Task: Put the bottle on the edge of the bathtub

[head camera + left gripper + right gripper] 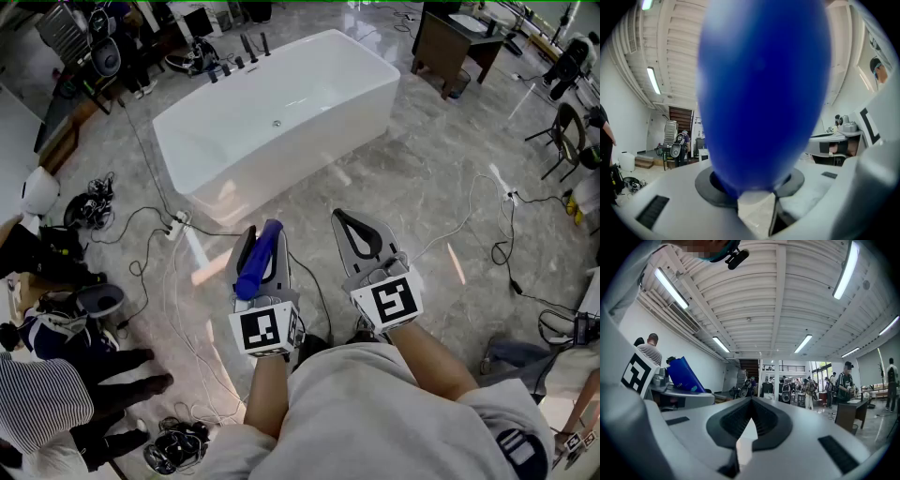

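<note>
Between the left tongs (261, 236), which are clamped on it, the blue bottle (257, 264) hangs over the floor, well apart from the white bathtub (309, 155). The right tongs (352, 220) are together, empty. Best to approach, then set its base flat on the rim before releasing.

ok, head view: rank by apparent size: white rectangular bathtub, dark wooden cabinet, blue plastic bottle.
1. white rectangular bathtub
2. dark wooden cabinet
3. blue plastic bottle, smallest even though it is nearest the camera
</note>
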Tool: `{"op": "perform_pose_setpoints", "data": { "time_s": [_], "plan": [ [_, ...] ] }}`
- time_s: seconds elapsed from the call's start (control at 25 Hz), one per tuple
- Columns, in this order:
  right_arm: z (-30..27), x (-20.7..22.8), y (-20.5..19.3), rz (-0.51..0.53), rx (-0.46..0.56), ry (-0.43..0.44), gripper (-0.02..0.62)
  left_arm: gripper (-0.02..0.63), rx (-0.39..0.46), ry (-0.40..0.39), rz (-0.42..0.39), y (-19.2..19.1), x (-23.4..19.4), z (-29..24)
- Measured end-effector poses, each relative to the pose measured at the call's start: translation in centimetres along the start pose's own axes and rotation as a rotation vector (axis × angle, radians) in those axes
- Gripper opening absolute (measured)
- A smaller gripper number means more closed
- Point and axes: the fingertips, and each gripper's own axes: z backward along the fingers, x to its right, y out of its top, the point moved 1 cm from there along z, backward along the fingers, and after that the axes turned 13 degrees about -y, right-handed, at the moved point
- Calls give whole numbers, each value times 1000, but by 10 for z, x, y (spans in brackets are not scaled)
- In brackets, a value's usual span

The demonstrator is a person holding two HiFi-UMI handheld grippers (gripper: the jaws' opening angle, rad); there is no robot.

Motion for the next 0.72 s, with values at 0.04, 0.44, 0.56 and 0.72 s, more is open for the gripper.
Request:
{"op": "perform_pose_setpoints", "data": {
  "time_s": [0.04, 0.44, 0.56, 0.72],
  "plan": [
    [-1, -3, 2, 9, 9, 6, 6, 175, -1, 5, 0, 0, -2, 2],
    [-11, -45, 5, 23, 51, 75, 6, 175, -27, 64, 21, -12, -34, 29],
    [-14, -64, 1, 51, 45, 113, 6, 175, -38, 65, 40, -20, -44, 40],
    [-23, -80, 3, 53, 45, 125, 6, 175, -38, 55, 47, -27, -57, 51]
  ]
}}
